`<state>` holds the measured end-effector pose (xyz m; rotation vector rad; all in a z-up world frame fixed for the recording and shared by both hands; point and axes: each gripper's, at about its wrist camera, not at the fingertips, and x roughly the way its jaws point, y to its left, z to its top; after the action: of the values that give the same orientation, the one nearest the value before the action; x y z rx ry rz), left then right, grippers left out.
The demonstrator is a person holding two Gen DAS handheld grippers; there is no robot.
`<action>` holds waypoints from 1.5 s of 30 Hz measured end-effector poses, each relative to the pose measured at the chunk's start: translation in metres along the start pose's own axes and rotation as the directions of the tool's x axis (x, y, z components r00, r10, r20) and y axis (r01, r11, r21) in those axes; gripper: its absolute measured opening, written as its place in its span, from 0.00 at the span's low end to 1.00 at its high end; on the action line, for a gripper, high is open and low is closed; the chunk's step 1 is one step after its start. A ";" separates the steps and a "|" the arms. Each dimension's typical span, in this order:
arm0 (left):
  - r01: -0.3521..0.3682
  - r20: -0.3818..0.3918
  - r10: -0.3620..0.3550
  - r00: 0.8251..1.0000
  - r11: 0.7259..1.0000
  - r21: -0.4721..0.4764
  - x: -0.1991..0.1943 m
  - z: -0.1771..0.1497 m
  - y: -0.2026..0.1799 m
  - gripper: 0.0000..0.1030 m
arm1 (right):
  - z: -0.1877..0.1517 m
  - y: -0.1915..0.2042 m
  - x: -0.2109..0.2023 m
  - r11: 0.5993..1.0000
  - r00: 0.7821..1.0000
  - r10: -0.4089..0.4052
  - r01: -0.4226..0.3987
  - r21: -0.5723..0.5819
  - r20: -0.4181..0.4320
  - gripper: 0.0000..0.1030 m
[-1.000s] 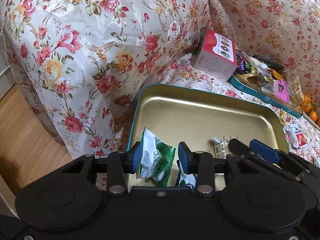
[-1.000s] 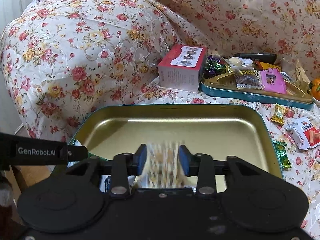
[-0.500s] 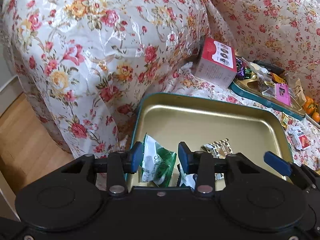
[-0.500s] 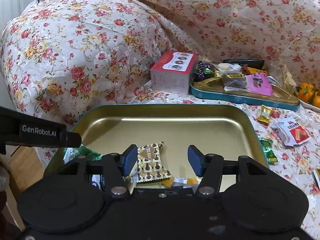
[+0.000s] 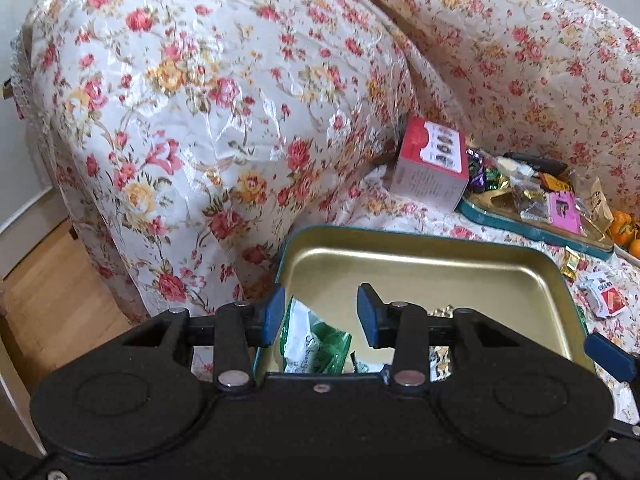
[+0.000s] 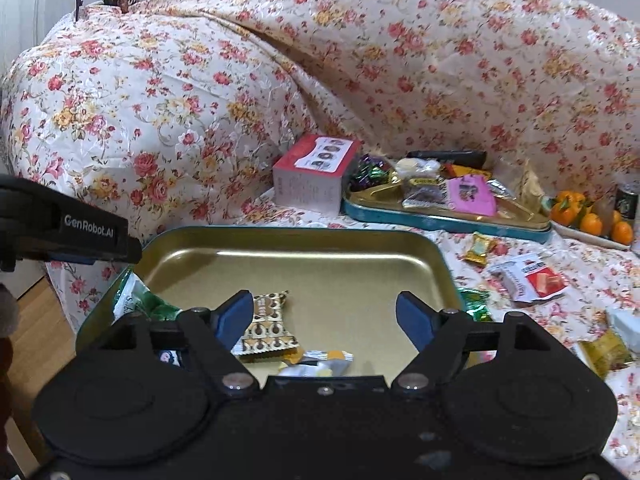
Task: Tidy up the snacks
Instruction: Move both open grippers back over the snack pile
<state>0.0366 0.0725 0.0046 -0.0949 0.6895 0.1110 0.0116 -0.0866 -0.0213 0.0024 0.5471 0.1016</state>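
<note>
Gold-brown patterned snack packet [image 6: 269, 328] lies flat on the floor of the near gold tin tray [image 6: 340, 240], just inside the left pad of the right gripper [image 6: 325, 316]. Right jaws are opening and already stand wide; the packet sits between them but neither pad presses on it. A small white-and-yellow wrapper [image 6: 316, 362] lies just below the packet, at the gripper's base.

Green-and-white packet [image 5: 314, 340] lies in the tray's near-left corner, between the pads of the left gripper [image 5: 320, 314]. Left jaws are opening, moderately wide; the pads do not clamp the packet. In the right view the same green packet [image 6: 138, 300] shows left of the right gripper, against the tray's left wall.

Tray floor ahead of both grippers is bare up to the far rim [image 5: 420, 236]: open room there. The raised teal-edged rim bounds it on all sides.

Beyond the far rim, ahead and slightly left of the right gripper: red-and-white box [image 6: 314, 174], standing on the floral cover [image 6: 200, 100]. Touching or just beside the box, ahead-right: second teal tray [image 6: 448, 216], crowded with mixed sweets.

Right of the right gripper, outside the tray: loose gold candy [image 6: 480, 248], red-and-white packet [image 6: 528, 280], green foil candy [image 6: 474, 304] close to the tray's right rim. Farther right: oranges [image 6: 588, 216].

Left of the left gripper the cover drops to wood floor [image 5: 52, 280].
</note>
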 end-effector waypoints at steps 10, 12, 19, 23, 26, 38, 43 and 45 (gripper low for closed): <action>-0.042 0.142 0.039 0.989 0.999 0.020 -0.017 -0.011 -0.015 0.51 | -0.015 -0.031 -0.032 0.997 0.996 -0.060 0.056 0.050 0.070 0.86; -0.028 0.147 0.023 0.989 0.999 0.029 -0.019 -0.013 -0.018 0.51 | -0.019 -0.041 -0.037 0.995 0.994 -0.081 0.076 0.067 0.073 0.87; 0.036 0.146 -0.052 0.988 0.993 0.113 -0.024 -0.024 -0.037 0.51 | -0.037 -0.073 -0.050 0.982 0.985 -0.162 0.156 0.103 0.052 0.87; 0.082 0.116 -0.101 0.988 0.984 0.159 -0.027 -0.033 -0.050 0.51 | -0.050 -0.094 -0.056 0.970 0.976 -0.217 0.212 0.120 0.034 0.87; 0.120 0.105 -0.144 0.984 0.970 0.211 -0.031 -0.042 -0.063 0.51 | -0.061 -0.111 -0.061 0.958 0.968 -0.249 0.245 0.151 0.011 0.87; 0.217 0.087 -0.255 0.963 0.925 0.314 -0.050 -0.084 -0.120 0.51 | -0.091 -0.167 -0.075 0.913 0.943 -0.331 0.332 0.237 -0.043 0.87; 0.266 0.023 -0.290 0.957 0.903 0.339 -0.058 -0.101 -0.151 0.51 | -0.096 -0.182 -0.080 0.903 0.935 -0.353 0.353 0.247 -0.045 0.87; 0.275 0.033 -0.307 0.951 0.890 0.365 -0.064 -0.101 -0.164 0.51 | -0.096 -0.188 -0.079 0.898 0.932 -0.359 0.358 0.254 -0.046 0.87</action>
<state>-0.0536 -0.1067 -0.0239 0.1562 0.5882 -0.2993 -0.0872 -0.2841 -0.0682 0.1565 0.5482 -0.3326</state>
